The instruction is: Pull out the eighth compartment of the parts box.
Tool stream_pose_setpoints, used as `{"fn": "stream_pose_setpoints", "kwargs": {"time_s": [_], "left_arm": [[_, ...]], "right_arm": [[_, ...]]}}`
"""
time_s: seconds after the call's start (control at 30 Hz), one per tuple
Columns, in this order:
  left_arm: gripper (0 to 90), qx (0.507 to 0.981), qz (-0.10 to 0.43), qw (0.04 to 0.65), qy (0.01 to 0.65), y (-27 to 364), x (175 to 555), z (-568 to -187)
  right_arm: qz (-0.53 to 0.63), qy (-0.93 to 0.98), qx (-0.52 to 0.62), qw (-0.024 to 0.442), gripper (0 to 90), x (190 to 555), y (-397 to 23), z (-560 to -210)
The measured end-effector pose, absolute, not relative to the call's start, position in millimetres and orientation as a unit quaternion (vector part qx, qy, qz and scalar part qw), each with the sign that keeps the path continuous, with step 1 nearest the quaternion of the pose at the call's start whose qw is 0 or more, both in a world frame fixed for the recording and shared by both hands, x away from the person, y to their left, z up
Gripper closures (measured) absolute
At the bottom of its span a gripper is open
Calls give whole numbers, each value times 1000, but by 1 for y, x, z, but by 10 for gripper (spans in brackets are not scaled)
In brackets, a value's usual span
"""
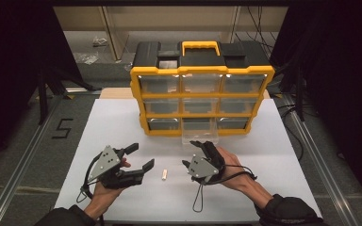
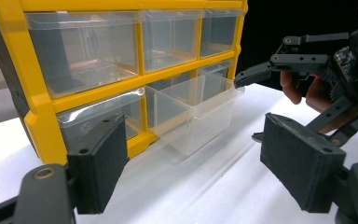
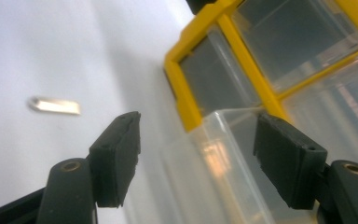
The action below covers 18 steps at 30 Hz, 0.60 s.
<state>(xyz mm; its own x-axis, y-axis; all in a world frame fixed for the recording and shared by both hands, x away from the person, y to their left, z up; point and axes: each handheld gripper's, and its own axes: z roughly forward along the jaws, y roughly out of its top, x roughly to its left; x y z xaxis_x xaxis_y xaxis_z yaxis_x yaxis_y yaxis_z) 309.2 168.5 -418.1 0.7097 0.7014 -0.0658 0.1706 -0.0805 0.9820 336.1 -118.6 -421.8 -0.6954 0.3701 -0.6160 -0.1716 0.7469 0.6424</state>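
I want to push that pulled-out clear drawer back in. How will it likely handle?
The clear drawer looks thin-walled and empty, so probably light and somewhat flexible. Its glossy plastic may slip against the fingers. Still seated in the yellow organizer, it should slide rather than tip.

Small piece (image 1: pixel 164 174) before pulled-out drawer (image 1: pixel 199 137)

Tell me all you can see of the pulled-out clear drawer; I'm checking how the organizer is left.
The clear drawer is see-through plastic, box-shaped with an open top and a thin rim, and it looks empty. It belongs to the middle slot of the bottom row of the yellow-and-black organizer and sticks well out over the white table, upright and level. The right tool stands at its front rim with jaws open; whether a jaw tip touches the rim cannot be told.
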Motion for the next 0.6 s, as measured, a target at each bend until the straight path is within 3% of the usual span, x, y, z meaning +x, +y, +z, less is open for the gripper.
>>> {"fn": "stream_pose_setpoints", "kwargs": {"time_s": [0.33, 0.6], "left_arm": [[219, 703, 221, 603, 307, 169, 309, -418], [217, 702, 221, 604, 308, 169, 309, -417]], "right_arm": [[420, 853, 138, 278, 295, 342, -122, -406], [430, 856, 160, 237, 284, 344, -121, -405]]}}
